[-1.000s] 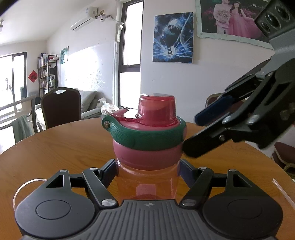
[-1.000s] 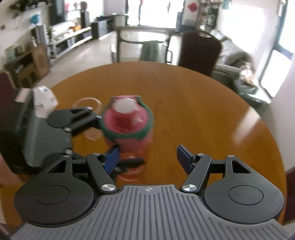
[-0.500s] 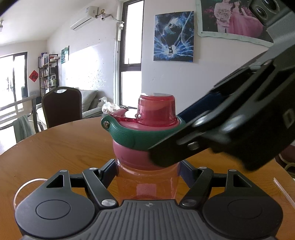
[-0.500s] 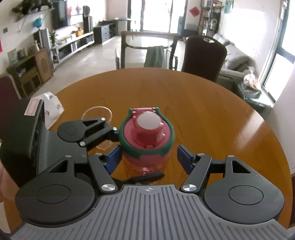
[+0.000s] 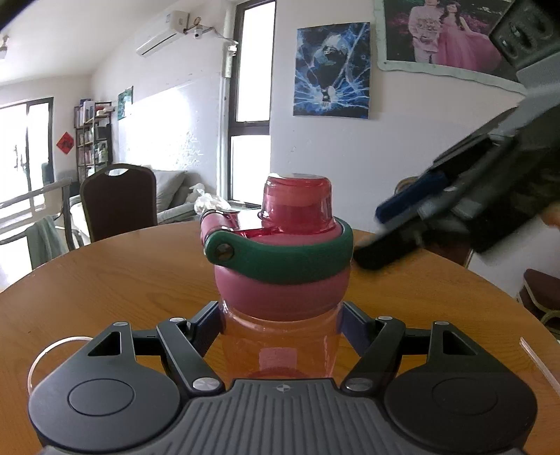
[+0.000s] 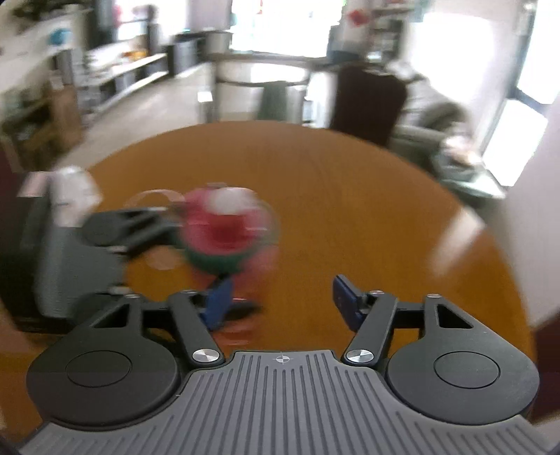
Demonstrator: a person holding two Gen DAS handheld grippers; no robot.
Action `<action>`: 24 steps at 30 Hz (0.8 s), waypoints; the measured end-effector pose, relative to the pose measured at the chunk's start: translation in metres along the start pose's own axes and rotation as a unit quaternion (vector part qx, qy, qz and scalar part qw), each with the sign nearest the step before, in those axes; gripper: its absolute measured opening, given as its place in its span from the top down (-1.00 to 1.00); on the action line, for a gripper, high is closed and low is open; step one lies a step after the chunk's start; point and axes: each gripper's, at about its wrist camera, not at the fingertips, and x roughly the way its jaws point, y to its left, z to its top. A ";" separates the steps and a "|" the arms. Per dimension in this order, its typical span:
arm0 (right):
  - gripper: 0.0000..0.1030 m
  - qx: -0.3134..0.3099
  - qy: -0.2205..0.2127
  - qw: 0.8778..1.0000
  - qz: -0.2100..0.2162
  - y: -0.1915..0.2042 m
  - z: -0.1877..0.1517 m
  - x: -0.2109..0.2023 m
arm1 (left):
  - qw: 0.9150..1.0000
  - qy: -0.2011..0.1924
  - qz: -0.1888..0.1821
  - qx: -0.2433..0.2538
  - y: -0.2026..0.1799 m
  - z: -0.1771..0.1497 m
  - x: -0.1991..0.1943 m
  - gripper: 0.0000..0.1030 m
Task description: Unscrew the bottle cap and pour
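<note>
1. Nearest, left claw [image 5: 281, 320] pinches the translucent red plastic bottle [image 5: 280, 336] below its lid, steadying it upright on the round wooden desk [image 5: 105, 273].
2. Above, pink screw cap with green carry loop [image 5: 283, 255] sits on.
3. Beyond, right claw [image 6: 281, 297] hangs spread, empty, beside the cap.

Round wooden table [image 5: 105, 273], dark chair [image 5: 119, 199] behind it — posters [image 5: 332, 70] and air conditioner [image 5: 161, 33] on the wall.
</note>
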 end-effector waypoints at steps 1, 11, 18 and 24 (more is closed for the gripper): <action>-0.23 0.014 -0.002 1.000 0.018 -0.003 0.001 -0.001 | 1.000 0.000 0.000 0.000 0.000 0.000 0.000 -0.38; -0.44 -0.004 -0.029 0.999 0.038 0.042 0.009 0.013 | 1.000 0.002 0.005 -0.002 -0.001 0.000 0.001 -0.38; -0.40 -0.020 -0.025 0.999 0.039 0.038 0.009 0.013 | 1.000 0.001 0.008 0.000 -0.003 -0.001 0.001 -0.38; -0.38 -0.040 -0.019 0.998 0.043 0.030 0.008 0.010 | 1.000 0.002 0.000 -0.004 0.000 -0.002 0.000 -0.39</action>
